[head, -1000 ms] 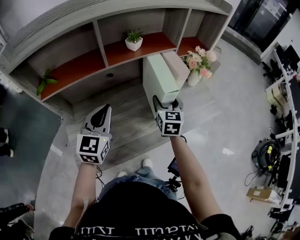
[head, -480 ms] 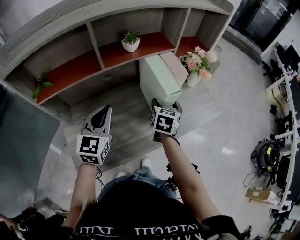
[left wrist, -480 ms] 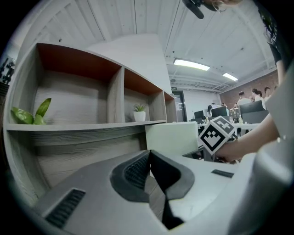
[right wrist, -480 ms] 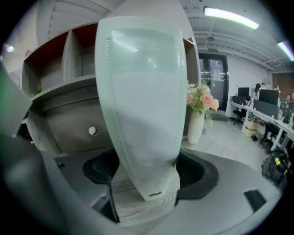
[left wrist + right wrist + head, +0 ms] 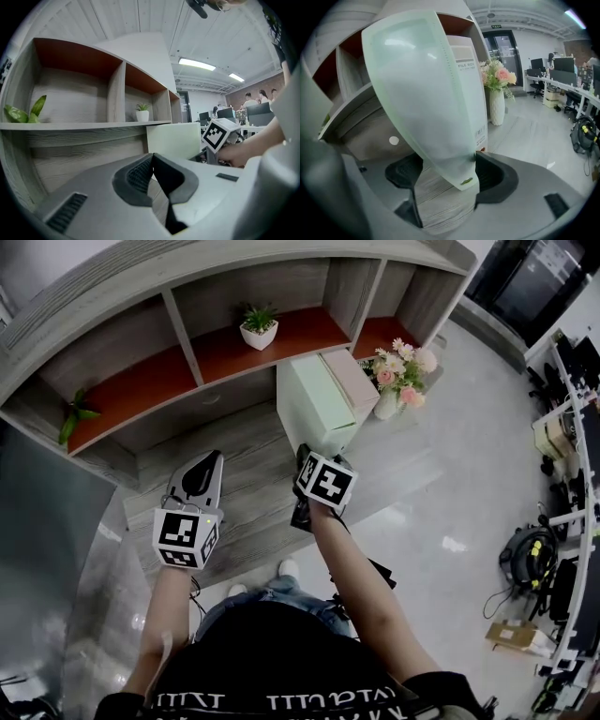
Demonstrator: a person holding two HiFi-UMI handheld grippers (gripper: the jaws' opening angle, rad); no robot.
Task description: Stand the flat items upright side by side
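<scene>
Straddling file box (image 5: 426, 93) corner | right gripper (image 5: 447, 171) jaws wide, just narrowing | left gripper (image 5: 152, 159) jaws together near shelf (image 5: 93, 125)

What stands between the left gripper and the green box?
Nothing visible does: only bare counter lies between the left gripper and the green box, which stands upright beside the pink box.
</scene>
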